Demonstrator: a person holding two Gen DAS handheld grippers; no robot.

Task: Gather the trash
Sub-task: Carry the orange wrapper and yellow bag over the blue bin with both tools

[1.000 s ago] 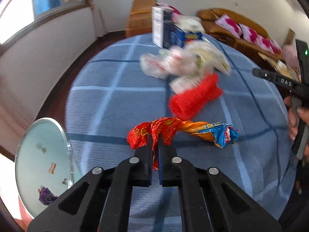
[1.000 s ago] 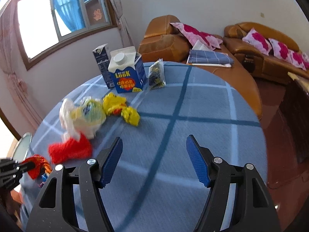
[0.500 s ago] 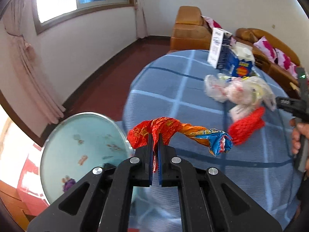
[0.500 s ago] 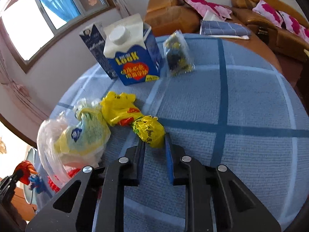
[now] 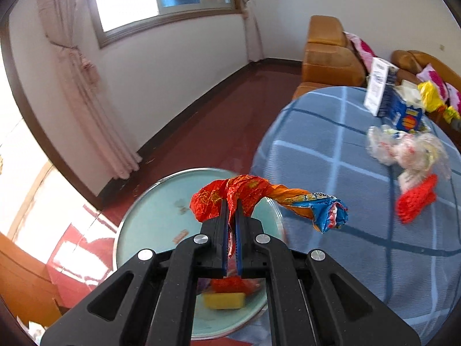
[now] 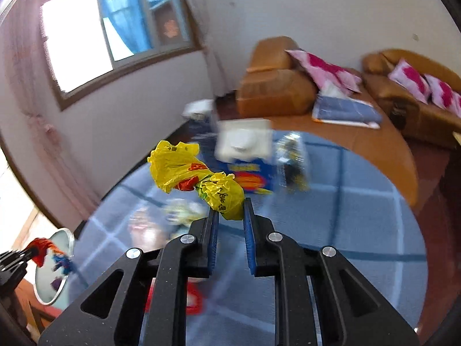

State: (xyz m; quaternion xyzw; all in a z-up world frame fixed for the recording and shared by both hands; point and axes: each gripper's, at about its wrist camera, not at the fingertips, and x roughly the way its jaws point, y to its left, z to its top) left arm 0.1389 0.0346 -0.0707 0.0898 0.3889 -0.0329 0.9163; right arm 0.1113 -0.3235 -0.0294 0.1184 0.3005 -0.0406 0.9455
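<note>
Milk carton [image 6: 245, 155] beyond yellow bag [image 6: 196, 178]

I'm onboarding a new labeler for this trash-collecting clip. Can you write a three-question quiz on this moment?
1. True or false: the left gripper is open and holds nothing.
2. Multiple choice: the right gripper grips a) the red mesh net, b) the yellow plastic bag, c) the blue milk carton.
3. Fill in: below the red-orange snack wrapper lies the round pale-green ____.

Key: 1 false, it is shut on the wrapper. 2 b. 3 tray.
</note>
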